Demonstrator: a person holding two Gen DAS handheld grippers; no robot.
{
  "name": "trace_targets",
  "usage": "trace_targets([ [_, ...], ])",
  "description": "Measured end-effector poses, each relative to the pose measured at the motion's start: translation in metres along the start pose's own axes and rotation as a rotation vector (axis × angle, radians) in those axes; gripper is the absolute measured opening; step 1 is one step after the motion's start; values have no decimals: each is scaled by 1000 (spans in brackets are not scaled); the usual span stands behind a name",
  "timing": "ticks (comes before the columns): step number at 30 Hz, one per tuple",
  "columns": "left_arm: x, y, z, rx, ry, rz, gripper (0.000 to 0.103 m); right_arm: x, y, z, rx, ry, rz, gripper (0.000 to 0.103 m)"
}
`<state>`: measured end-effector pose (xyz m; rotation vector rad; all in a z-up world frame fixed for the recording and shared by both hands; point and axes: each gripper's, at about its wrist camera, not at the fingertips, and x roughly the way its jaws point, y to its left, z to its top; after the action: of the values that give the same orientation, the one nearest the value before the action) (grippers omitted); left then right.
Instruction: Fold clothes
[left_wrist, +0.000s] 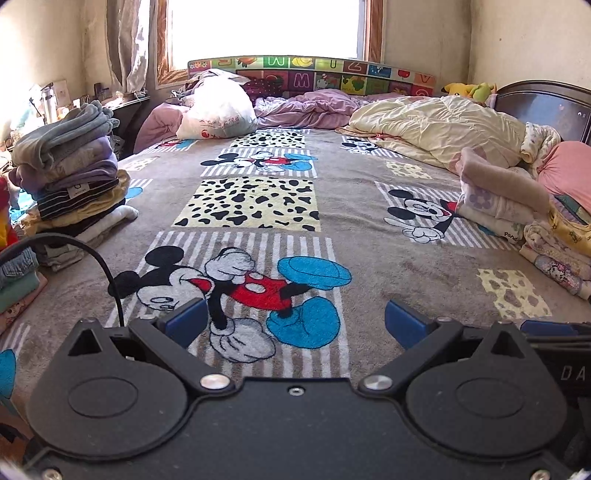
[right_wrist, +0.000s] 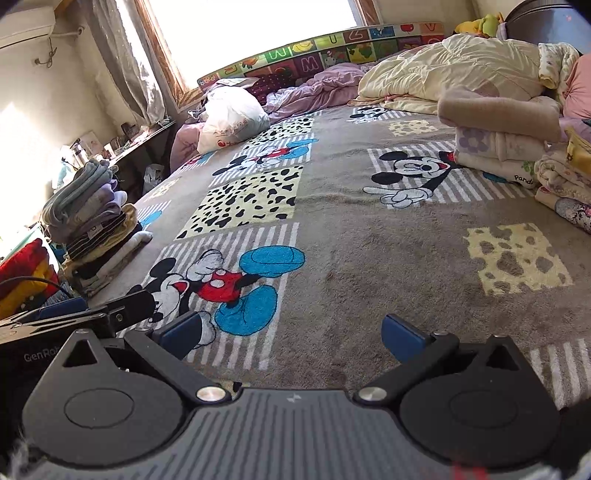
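My left gripper (left_wrist: 295, 323) is open and empty, low over the Mickey Mouse blanket (left_wrist: 369, 229) on the bed. My right gripper (right_wrist: 291, 332) is also open and empty over the same blanket (right_wrist: 369, 251). A tall stack of folded clothes (left_wrist: 70, 173) stands at the left edge of the bed; it also shows in the right wrist view (right_wrist: 92, 214). A second stack of folded clothes (left_wrist: 506, 199) lies at the right, also in the right wrist view (right_wrist: 506, 140). The left gripper's body (right_wrist: 74, 321) shows at the left of the right wrist view.
A cream quilt (left_wrist: 439, 125), a purple quilt (left_wrist: 306, 107) and a white plastic bag (left_wrist: 218, 107) lie at the head of the bed. A colourful letter-pattern headboard (left_wrist: 310, 74) and a window are behind. More folded items (left_wrist: 14, 280) lie at the near left.
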<state>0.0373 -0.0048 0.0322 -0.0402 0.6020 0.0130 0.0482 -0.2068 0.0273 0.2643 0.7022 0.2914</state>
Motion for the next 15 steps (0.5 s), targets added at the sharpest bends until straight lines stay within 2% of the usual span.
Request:
trace_targets([
  [4, 3, 8, -4, -46, 20, 1, 103, 0, 11, -11, -57, 2, -28, 103],
  [15, 17, 1, -22, -28, 56, -18, 103, 10, 13, -26, -79, 10, -61, 103],
])
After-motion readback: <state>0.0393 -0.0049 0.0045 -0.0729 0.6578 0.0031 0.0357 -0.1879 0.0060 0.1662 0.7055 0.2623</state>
